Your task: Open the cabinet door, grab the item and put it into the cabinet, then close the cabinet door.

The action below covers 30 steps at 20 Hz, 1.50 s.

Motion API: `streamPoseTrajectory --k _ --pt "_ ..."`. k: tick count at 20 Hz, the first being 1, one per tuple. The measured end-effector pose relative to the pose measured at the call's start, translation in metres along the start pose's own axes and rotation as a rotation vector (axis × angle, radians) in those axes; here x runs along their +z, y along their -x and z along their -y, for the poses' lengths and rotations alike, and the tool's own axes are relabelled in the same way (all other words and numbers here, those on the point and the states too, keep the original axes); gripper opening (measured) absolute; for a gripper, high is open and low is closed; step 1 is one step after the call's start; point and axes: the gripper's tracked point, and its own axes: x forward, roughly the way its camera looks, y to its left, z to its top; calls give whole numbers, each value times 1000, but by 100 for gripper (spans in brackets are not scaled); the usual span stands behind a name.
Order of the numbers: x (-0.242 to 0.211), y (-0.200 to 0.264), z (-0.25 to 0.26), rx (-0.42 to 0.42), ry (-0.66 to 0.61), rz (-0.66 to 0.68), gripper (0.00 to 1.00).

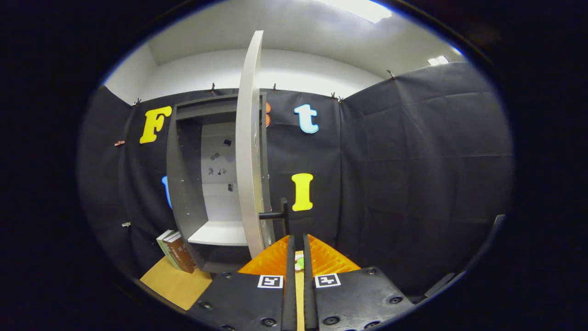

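We count one cabinet (183, 184), one door (250, 151), one handle (281, 214), two books (177, 252) and one pair of tongs (298, 246). The cabinet stands left of centre in the frame against the black cloth wall (413, 161). Its door is swung open and seen edge-on, running from the top of the frame down to just above the tongs. The dark handle sticks out from the door's lower right side, just ahead of the tips.

Inside the cabinet we see a pale back panel with small dark marks and one white shelf (218, 233) with nothing on it. The two books lean against the cabinet's lower left corner, on the wooden surface (177, 282).

The tongs sit at the bottom centre, pressed nearly together with a thin gap. A small green and white item (299, 263) shows in that gap; we cannot tell whether it is pinched.
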Motion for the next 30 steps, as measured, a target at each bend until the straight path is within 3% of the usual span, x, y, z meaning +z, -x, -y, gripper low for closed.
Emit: streamPoseTrajectory --k 3,6,7,10,14,16,21,25,30 --pt "24 11 9 -51 26 75 10" --pt "21 28 -6 -12 32 62 47" --pt "20 35 -20 23 18 45 54" --pt "27 46 -53 96 -20 50 95" --pt "44 55 -101 181 -24 153 97" --pt "25 55 -132 233 -3 128 97" --pt "-75 55 -205 352 1 -98 98" --pt "-169 41 -237 376 37 -256 98" --pt "-259 32 -237 352 36 -419 98"
